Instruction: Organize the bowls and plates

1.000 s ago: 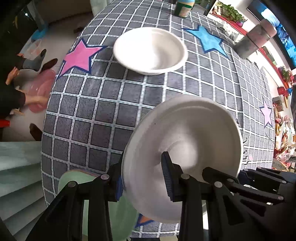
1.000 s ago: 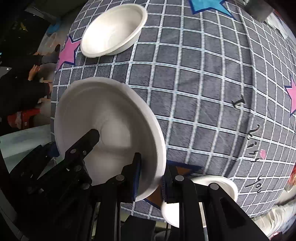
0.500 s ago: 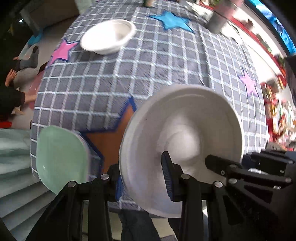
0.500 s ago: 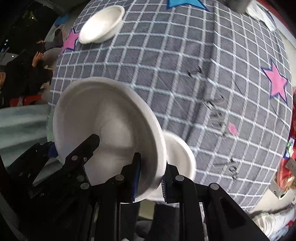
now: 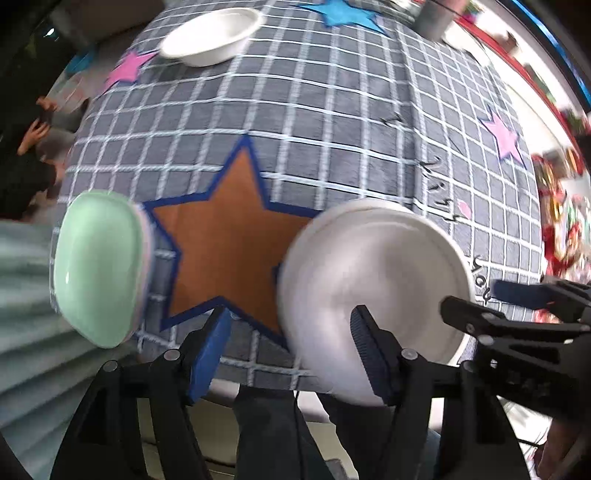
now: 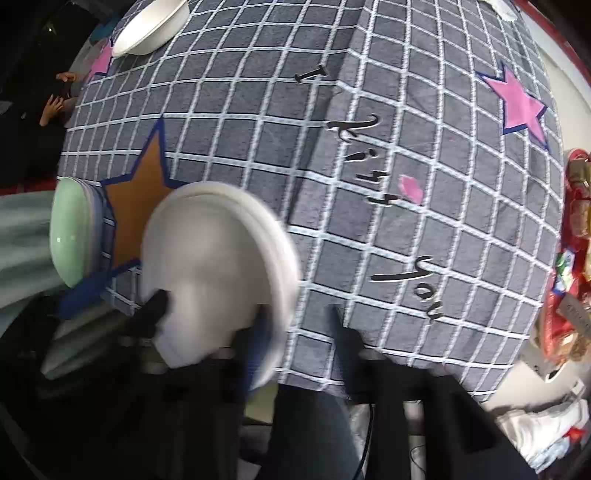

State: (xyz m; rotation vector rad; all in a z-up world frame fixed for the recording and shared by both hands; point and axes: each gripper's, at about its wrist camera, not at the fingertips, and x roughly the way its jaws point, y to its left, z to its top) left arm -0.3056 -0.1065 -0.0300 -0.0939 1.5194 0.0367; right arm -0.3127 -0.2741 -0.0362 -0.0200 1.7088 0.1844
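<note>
A white plate (image 5: 373, 291) lies at the near edge of the checked table (image 5: 332, 110), on top of another white dish whose rim shows just under it (image 6: 266, 218). My left gripper (image 5: 290, 354) straddles the plate's left rim. Its jaws are opening and its pads are off the plate. My right gripper (image 6: 301, 328), blurred, straddles the right rim. Its jaws are opening too and no pad presses. A green plate (image 5: 96, 266) sits at the near left corner on a pale dish. A white bowl (image 5: 210, 31) stands at the far left.
An orange star patch (image 5: 225, 236) lies between the green plate and the white stack. A grey cylinder (image 5: 439, 14) stands at the far edge. A person's hand (image 5: 37, 122) is beyond the left edge, and red clutter (image 6: 576, 221) is off to the right.
Both grippers carried the white plate from mid-table to the near edge and onto the other white dish. Both sets of jaws, shut on its rim before, have opened.
</note>
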